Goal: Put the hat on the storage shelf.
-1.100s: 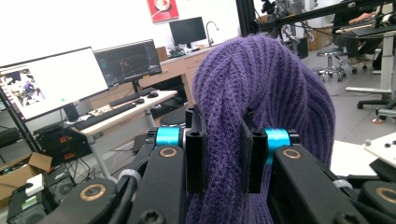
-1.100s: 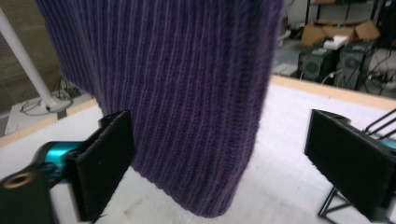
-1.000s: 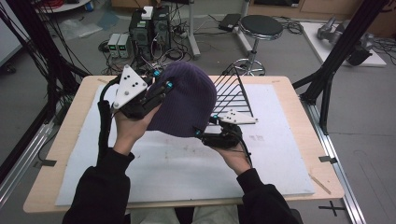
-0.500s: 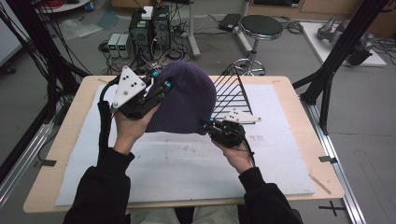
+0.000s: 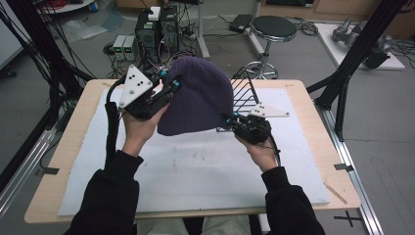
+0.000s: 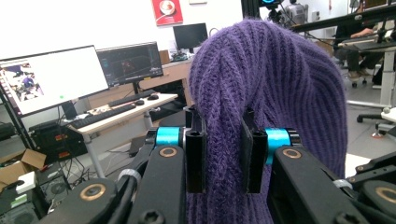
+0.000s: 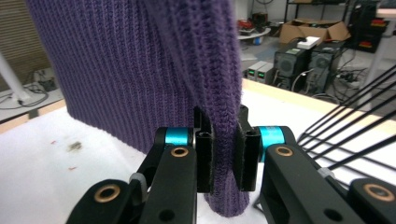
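Left gripper (image 6: 223, 154) and right gripper (image 7: 225, 151), each with its jaws clamped on a gathered fold of the purple knit beanie (image 5: 198, 95). In the high view the left gripper (image 5: 169, 88) grips the beanie's left side high up, and the right gripper (image 5: 230, 119) grips its lower right corner at the open hem. The beanie hangs in the air between them, above the white mat (image 5: 195, 169) and just in front of the black wire rack (image 5: 247, 90). Its long axis runs crown to hem: rounded crown up and away from the person, hem down toward them. Likely risks: the soft knit may slip from the narrow pinches if the grippers pull apart, and loose fabric may snag on the rack's wires.
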Demonstrator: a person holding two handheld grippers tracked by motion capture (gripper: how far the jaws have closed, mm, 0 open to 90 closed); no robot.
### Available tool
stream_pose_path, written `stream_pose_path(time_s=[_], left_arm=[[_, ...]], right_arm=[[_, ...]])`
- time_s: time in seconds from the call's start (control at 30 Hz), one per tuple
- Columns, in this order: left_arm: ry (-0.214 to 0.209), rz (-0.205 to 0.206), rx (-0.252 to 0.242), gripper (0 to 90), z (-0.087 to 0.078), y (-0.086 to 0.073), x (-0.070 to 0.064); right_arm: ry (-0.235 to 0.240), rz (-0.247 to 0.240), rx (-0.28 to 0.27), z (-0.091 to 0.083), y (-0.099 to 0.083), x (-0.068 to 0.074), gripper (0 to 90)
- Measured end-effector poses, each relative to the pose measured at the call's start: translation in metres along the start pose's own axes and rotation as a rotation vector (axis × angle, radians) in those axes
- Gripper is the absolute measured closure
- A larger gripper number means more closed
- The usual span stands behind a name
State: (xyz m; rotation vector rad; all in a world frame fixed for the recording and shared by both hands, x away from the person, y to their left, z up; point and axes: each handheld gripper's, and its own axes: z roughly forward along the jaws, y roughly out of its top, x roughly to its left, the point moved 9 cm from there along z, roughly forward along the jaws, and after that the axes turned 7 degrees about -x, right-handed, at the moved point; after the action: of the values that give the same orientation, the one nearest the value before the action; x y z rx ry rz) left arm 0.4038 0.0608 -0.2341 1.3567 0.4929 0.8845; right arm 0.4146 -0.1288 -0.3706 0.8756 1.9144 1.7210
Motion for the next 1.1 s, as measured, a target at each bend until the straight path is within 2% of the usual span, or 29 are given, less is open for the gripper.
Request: stream_pose_path(time_s=[0.13, 0.23, 0.37, 0.43, 0.57, 0.63, 0.87, 0.97, 1.1], left_arm=[[-0.016, -0.001, -0.010, 76.0, 0.009, 0.002, -0.001], [-0.061, -0.023, -0.048, 76.0, 0.015, 0.005, -0.003], [-0.064, -0.046, -0.067, 76.0, 0.025, 0.005, -0.001], [-0.063, -0.055, -0.069, 76.0, 0.030, 0.005, -0.001], [-0.063, -0.052, -0.078, 75.7, 0.039, 0.009, -0.004], [-0.064, -0.046, -0.083, 75.7, 0.043, 0.012, -0.005], [-0.068, -0.027, -0.099, 75.7, 0.059, 0.027, -0.016], [-0.071, -0.014, -0.088, 75.7, 0.069, 0.031, -0.019], [-0.079, -0.020, -0.082, 75.7, 0.083, 0.036, -0.022]], right_arm=[[-0.019, -0.013, 0.002, -0.002, 0.006, -0.008, 82.1], [-0.037, -0.014, -0.003, -0.004, 0.011, -0.015, 82.1], [-0.061, -0.018, -0.011, -0.007, 0.021, -0.025, 82.0], [-0.080, -0.036, -0.004, -0.008, 0.026, -0.032, 82.0], [-0.104, -0.035, -0.011, -0.013, 0.038, -0.043, 81.9], [-0.097, -0.011, -0.028, -0.018, 0.047, -0.052, 81.8], [-0.124, 0.013, -0.059, -0.026, 0.059, -0.067, 81.8], [-0.147, 0.005, -0.070, -0.028, 0.063, -0.074, 81.8], [-0.181, -0.003, -0.063, -0.030, 0.069, -0.085, 81.3]])
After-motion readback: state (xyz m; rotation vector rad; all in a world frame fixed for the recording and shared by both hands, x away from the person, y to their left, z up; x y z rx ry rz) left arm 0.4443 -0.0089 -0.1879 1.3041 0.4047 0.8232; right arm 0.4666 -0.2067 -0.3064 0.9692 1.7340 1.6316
